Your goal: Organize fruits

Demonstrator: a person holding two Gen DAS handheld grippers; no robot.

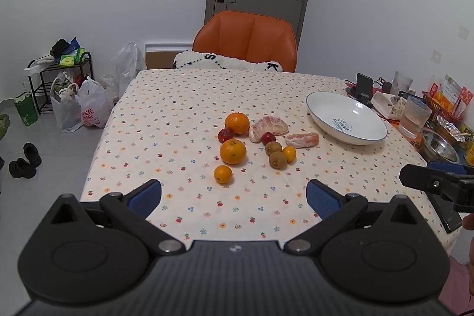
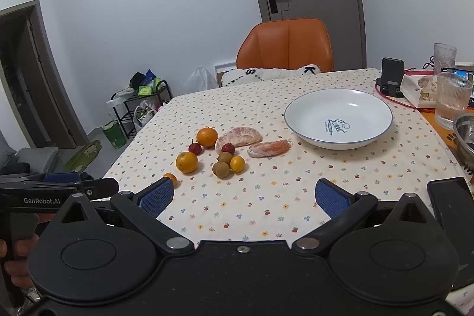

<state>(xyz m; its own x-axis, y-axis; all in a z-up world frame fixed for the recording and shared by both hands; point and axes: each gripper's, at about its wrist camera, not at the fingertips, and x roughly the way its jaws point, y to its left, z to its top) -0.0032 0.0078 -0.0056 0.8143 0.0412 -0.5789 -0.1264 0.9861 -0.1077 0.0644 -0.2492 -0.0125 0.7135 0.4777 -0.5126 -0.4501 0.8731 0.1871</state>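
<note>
My left gripper [image 1: 234, 199] and right gripper [image 2: 244, 197] both hover with jaws apart above the worktop [image 1: 183, 96]; the fruits [image 2: 220, 151] lie clustered just left of the white bowl [image 2: 299, 105].

Fruits [image 1: 251, 142] lie clustered on the desk [image 1: 177, 96]; the bowl [image 1: 346, 117] sits to their right, the chair [image 1: 246, 40] behind.

1. The left gripper [image 1: 234, 197] hangs over the near edge of the flowered tablecloth [image 1: 177, 114], fingers spread wide, nothing between them.
2. Beyond it lies a cluster of fruit: two oranges [image 1: 233, 151], two pomelo pieces [image 1: 268, 128], and smaller fruits (some red, some brown).
3. An empty white bowl [image 1: 346, 117] sits to the right.
</note>
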